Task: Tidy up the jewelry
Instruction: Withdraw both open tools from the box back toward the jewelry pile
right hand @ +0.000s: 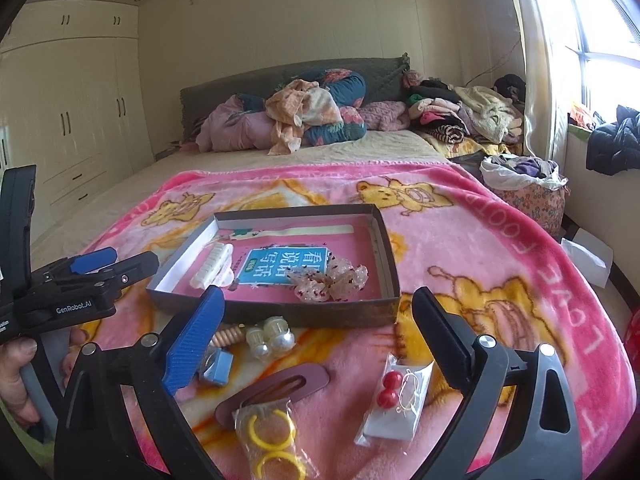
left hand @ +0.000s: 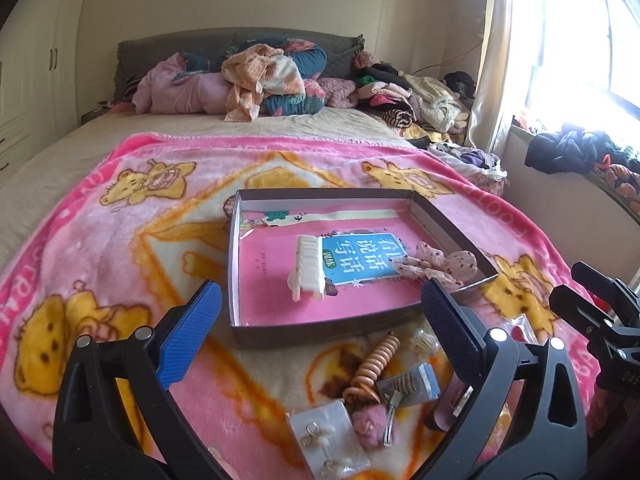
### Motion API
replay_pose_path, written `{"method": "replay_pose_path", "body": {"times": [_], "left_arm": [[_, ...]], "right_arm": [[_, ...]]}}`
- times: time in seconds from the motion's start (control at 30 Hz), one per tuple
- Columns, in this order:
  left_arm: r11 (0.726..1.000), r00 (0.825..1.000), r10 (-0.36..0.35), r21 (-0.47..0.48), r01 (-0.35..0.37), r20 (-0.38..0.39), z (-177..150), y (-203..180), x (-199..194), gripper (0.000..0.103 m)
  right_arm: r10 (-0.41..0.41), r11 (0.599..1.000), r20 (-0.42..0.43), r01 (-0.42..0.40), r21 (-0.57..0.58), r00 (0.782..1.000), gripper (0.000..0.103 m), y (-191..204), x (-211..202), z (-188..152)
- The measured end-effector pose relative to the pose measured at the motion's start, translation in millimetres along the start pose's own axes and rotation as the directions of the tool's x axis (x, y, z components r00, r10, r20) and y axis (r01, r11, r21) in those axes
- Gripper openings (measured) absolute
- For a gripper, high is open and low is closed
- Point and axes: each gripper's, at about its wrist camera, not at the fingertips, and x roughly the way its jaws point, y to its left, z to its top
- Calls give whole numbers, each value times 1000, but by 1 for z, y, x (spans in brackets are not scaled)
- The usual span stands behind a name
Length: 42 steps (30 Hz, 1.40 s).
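Note:
A shallow cardboard box lies on the pink blanket, holding a white claw clip and a dotted scrunchie on a pink book. In front of it lie loose pieces: an orange spiral tie, a blue packet, an earring card, pearl ties, a mauve hair clip, yellow rings in a bag and red bead earrings. My left gripper is open above them. My right gripper is open and empty.
A pile of bedding and clothes lies at the headboard, more clothes at the far right. A window is on the right, wardrobes on the left. The left gripper also shows in the right wrist view.

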Motion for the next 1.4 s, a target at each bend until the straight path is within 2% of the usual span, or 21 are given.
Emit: {"method": "replay_pose_path", "body": {"times": [0.57,1.17,1.4], "left_arm": [[1000,1000,-10,11,10,3,-29,1,-27,91],[999,998,-12,29,14,-68,-61,10,-30,91],[999,991,-32,21,35,-127,-75,13,-22,91]], "right_arm": [[16,999,-10,-16,-27,1000,92,6,-29,-20],[18,998,-82,-23,-66,996,92,17,-26,-55],[24,997,-119,-33,-74,993,92,19,-18,-64]]}}
